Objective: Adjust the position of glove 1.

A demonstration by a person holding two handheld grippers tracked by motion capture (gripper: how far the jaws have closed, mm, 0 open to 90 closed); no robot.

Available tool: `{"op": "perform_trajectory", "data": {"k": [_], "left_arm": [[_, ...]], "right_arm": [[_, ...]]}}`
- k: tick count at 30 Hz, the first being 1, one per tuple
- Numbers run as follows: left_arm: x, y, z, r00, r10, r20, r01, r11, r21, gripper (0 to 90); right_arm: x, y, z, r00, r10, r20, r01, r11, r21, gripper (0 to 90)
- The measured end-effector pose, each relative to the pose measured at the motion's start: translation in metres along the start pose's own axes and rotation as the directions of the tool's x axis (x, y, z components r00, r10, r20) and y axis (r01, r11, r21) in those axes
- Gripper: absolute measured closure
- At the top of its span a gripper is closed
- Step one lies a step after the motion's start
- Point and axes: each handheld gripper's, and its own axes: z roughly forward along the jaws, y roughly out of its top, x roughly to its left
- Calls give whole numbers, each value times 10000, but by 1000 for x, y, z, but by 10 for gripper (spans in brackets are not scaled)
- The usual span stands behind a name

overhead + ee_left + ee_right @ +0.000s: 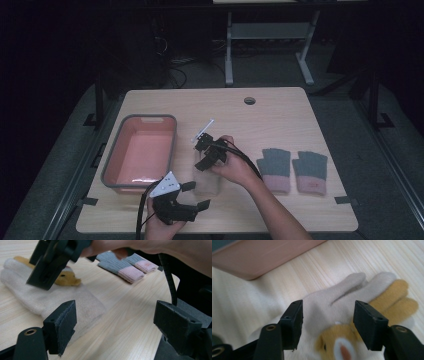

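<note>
- Cream glove [207, 177] with a yellow-orange animal face is lying flat on the counter [280, 115], between the pink basin [141, 150] and the pair of grey-and-pink fingerless gloves [292, 170]; cuff pointing toward the person, fingers pointing away.
- Right tongs [206, 150] are hovering just over the glove's middle; in the right gripper view the jaws are standing released, apart on either side of the palm, pads not pressing the fabric; nothing is being held.
- Left tongs [195, 195] are waiting near the glove's cuff, at the counter's near edge; in the left gripper view the jaws are gaping wide with bare wood between them; the left pad [62, 325] is sitting just beside the cuff, not gripping it.
- Judging the work: the glove is looking set down, or about to be picked up, with the basin as the likely destination.
- Risks from here: closing the right tongs on the flat palm may be pinching only the top layer, so the glove would be dangling and sliding out on the lift; soft fleece may be bunching under the pads rather than seating.
- The tongs are working close together; crossing paths may be knocking one against the other, or the trailing cable [245, 160] may be dragging over the grey-and-pink gloves and shifting them.
</note>
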Motion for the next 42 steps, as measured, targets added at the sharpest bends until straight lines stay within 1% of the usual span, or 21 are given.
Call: {"op": "perform_trajectory", "data": {"k": [5,7,9,10,13,15,20,24,26,29,32,34,36,37,39,40,41,42], "left_arm": [[0,0,1,10000,14,83,-15,10000,89,187],[0,0,1,9999,-4,109,3,10000,95,187],[-1,0,1,9999,37,96,-38,9999,114,187],[-1,0,0,10000,45,86,-46,9999,115,187],[-1,0,1,9999,1,111,-1,10000,85,187],[-1,0,2,9999,-43,114,42,10000,65,187],[-2,-1,5,9999,-50,148,47,9998,194,187],[-3,-1,9,9997,0,257,-11,9991,427,187],[-3,0,11,9997,-1,234,-10,9988,487,187],[-2,2,11,9998,-57,183,49,9990,435,188],[0,6,12,9994,-290,200,283,9989,364,188],[2,10,14,9991,-341,246,331,9987,382,191],[3,14,16,9994,-330,117,324,9984,457,194],[3,15,18,9995,-313,56,310,9982,508,195],[3,19,22,9994,-344,-94,350,9970,697,193],[3,20,25,9988,-451,-184,465,9955,826,193],[3,22,29,9981,-594,-190,609,9937,945,193],[4,22,31,9977,-643,-220,662,9928,1000,194]], "right_arm": [[3,5,16,9990,-316,331,298,9981,540,385],[2,6,20,9987,-359,359,335,9972,671,392],[3,5,22,9973,-605,410,570,9949,834,397],[2,3,22,9965,-709,449,671,9943,823,399],[-1,-2,20,9969,-702,367,667,9937,897,402],[-5,-6,16,9961,-795,372,753,9920,1018,403],[-12,-18,8,9968,-704,384,655,9909,1174,403],[-18,-29,2,9985,-408,377,368,9942,1007,404],[-20,-32,-2,9993,-154,335,126,9965,831,400],[-21,-36,-14,9993,176,335,-184,9995,248,400],[-21,-44,-30,9975,594,389,-585,9980,-246,379],[-20,-50,-39,9952,944,276,-929,9944,-503,372],[-20,-58,-47,9917,1268,201,-1250,9894,-736,363],[-21,-63,-50,9883,1524,116,-1509,9849,-848,350],[-21,-71,-53,9827,1854,11,-1845,9782,-955,340],[-21,-76,-54,9791,2036,-22,-2028,9745,-961,329],[-21,-80,-54,9754,2205,-58,-2201,9709,-945,320],[-22,-85,-54,9706,2407,-81,-2403,9657,-981,319]]}}
